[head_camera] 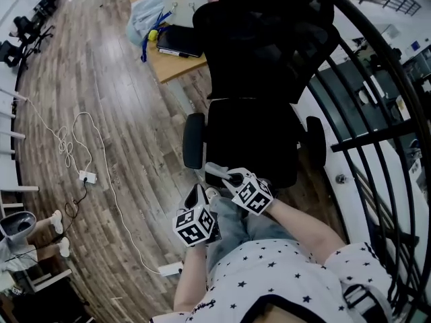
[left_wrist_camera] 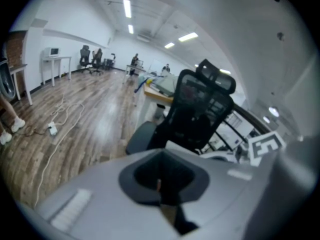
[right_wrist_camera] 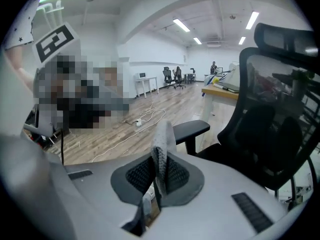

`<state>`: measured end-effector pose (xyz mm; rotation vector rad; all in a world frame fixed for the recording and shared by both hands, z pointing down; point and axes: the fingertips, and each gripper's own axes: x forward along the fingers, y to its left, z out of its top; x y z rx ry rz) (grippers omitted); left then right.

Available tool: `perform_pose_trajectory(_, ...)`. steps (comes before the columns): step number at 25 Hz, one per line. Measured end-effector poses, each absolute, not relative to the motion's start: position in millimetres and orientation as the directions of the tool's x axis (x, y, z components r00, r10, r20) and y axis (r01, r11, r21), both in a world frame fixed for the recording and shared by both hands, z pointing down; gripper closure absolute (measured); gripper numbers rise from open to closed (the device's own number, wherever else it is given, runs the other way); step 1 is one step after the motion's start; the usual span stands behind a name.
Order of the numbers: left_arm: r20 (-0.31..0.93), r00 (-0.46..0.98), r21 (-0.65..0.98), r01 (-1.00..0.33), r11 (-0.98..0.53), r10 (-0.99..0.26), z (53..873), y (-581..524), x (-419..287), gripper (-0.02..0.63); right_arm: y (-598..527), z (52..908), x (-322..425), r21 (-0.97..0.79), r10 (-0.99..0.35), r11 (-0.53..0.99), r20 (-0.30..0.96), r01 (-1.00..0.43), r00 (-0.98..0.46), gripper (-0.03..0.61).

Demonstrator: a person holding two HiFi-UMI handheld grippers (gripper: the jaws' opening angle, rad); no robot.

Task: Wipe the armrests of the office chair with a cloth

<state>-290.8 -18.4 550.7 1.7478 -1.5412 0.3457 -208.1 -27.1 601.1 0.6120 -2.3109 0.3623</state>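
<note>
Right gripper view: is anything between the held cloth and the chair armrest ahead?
Nothing visible. The right gripper is shut on the cloth, and only open air separates it from the armrest.

— Is any writing showing anywhere?
— Nothing legible is showing: no words, numbers or brands. Black-and-white square markers (head_camera: 195, 226) are facing up on the cubes of the left gripper (head_camera: 201, 192) and the right gripper (head_camera: 225, 177), but they are carrying patterns, not letters.
</note>
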Motion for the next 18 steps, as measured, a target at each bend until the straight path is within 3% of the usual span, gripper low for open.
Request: perform_pose_trajectory(18,0.588,0.308,0.349,-0.931,-0.110,-0.747,510.6,40.4,-169.2,0.606,32.8,509.1,-76.9,-0.055,-0.552,0.736,0.527,-0.674,-0.646,0.552)
